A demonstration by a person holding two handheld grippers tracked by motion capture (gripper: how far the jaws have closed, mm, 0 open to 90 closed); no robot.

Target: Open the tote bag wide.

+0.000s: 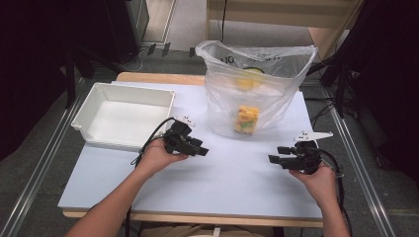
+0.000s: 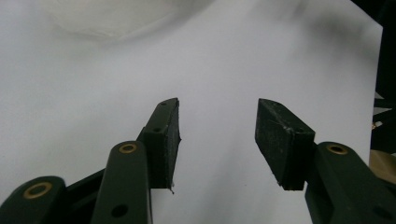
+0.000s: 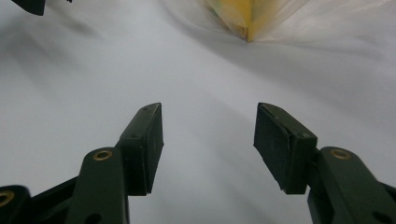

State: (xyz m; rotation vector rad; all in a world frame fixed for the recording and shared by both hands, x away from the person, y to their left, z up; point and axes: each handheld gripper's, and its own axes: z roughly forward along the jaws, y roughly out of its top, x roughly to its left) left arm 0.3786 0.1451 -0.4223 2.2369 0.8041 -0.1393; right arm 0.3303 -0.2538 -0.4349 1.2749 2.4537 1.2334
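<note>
The plastic bag [image 1: 254, 89] stands beyond both tools (left [image 1: 197, 148], right [image 1: 277, 154]), each wide and empty.

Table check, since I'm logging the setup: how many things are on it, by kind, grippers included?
Clear plastic bag holding yellow items: 1
White bin: 1
Handheld grippers, the left gripper and the right gripper, both open with nothing between the jaws: 2
Total: 4
How many yellow items are in the bag cannot be told.
</note>
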